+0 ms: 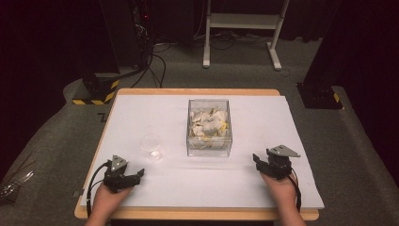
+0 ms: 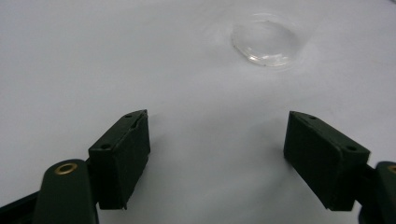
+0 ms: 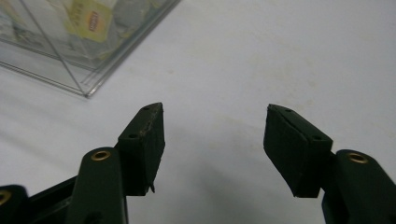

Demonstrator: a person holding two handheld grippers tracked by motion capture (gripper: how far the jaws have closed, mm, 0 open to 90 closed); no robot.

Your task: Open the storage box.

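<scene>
1. Tea-bag box [image 1: 209,127], the clear plastic one, stands upright at the middle of the tabletop [image 1: 141,188] and holds a heap of white and yellow sachets; from my right gripper view I see its near corner [image 3: 84,46] ahead and off to the left, well apart from my jaws.
2. Beside it, toward my left, a small clear cup [image 1: 151,146] stands on the white sheet; in my left gripper view it sits ahead and slightly right [image 2: 266,44].
3. My left gripper [image 1: 136,175] rests near the front edge, jaws wide, with bare tabletop between them.
4. My right gripper [image 1: 258,159] hovers at the front right, jaws partly apart, gripping nothing.
</scene>
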